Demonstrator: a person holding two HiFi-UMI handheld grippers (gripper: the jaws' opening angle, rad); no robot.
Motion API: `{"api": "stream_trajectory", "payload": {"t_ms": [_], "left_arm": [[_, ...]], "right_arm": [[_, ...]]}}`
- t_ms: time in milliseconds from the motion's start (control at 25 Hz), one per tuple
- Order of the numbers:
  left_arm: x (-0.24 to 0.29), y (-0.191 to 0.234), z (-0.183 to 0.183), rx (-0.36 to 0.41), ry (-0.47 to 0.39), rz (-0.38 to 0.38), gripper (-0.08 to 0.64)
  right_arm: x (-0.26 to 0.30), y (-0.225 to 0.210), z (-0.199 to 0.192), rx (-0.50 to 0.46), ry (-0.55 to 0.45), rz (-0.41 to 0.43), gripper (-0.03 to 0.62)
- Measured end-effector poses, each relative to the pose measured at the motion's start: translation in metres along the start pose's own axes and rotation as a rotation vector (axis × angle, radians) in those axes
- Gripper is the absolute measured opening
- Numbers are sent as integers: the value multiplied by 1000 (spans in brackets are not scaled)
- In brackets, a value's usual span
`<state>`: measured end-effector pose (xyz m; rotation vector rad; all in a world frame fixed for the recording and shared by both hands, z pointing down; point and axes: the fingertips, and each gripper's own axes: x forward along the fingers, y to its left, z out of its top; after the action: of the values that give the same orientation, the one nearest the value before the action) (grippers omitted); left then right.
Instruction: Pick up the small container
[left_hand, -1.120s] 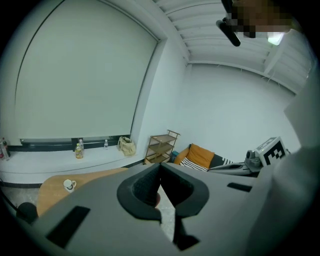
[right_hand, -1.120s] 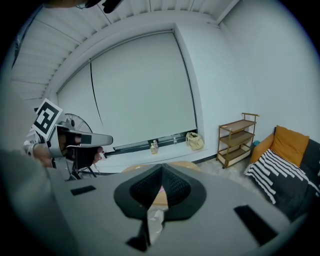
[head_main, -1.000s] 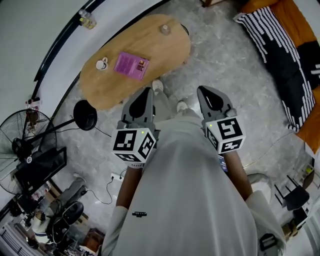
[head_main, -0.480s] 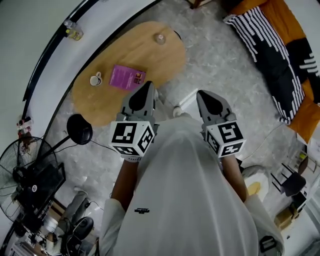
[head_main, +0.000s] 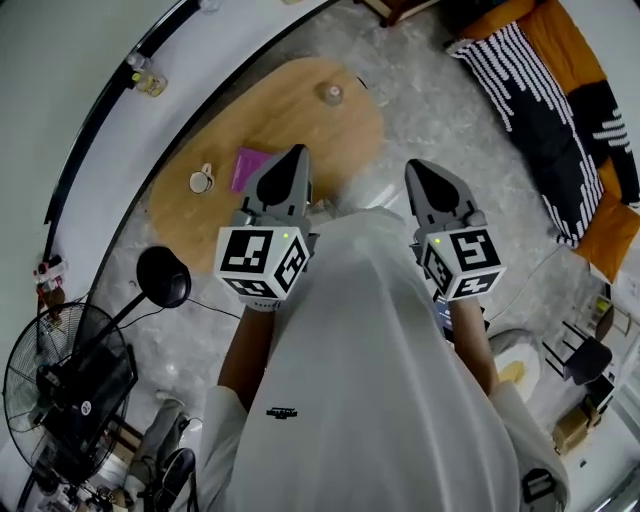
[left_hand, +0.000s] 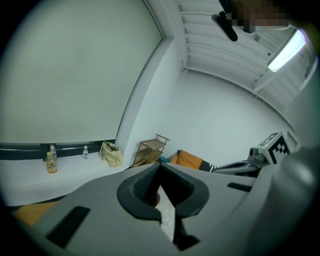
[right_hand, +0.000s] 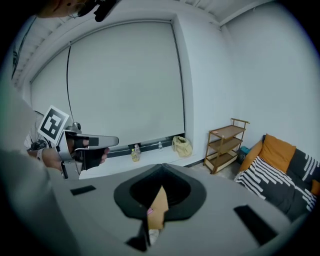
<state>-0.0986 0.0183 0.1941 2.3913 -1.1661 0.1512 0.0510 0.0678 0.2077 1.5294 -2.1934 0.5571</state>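
Head view: you stand beside an oval wooden desk (head_main: 290, 105), both arms out in front of your pale shirt. Left hand-held gripper (head_main: 297, 152): jaws pressed together to a point, nothing between them. Its tip shows over the desk's near edge and covers part of a pink book (head_main: 247, 163). Right hand-held gripper (head_main: 419, 166): also closed to a point and empty, over the grey stone floor (head_main: 440, 110) just off the desk's right end. The two sit side by side, apart, both pointing away from you.

Small container (head_main: 331, 94): clear, upright, alone near the desk's far edge, well apart from both tips. White cup (head_main: 202, 181) stands left of the book, near it but not touching.

Off the desk you have a striped throw (head_main: 530, 90) on an orange sofa (head_main: 600, 60) at upper right, and a black fan (head_main: 60, 370) at lower left.

Left gripper view: the jaws meet at the tip, and only a sliver of floor shows through the slot below. Beyond them are a white wall, a ledge with a bottle (left_hand: 50, 162), a yellow bag (left_hand: 111, 153) and a wooden shelf (left_hand: 151, 149). Your right hand-held gripper shows at the right edge.

Right gripper view: its jaws meet the same way, with desk wood and a scrap of pink showing through the slot. Your left hand-held gripper is at the left, gripped in your hand (right_hand: 50, 157)
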Motion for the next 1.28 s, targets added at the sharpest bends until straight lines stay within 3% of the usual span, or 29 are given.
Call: {"api": "stream_trajectory", "payload": {"t_ms": [520,1280], "left_arm": [[25,11,-14,13,86,-28,14],[80,13,-47,8,178,-22,14]], "right_arm": [[10,-14,-4,28,39,-35,6],[37,-39,-4,-51,98,34,6]]}}
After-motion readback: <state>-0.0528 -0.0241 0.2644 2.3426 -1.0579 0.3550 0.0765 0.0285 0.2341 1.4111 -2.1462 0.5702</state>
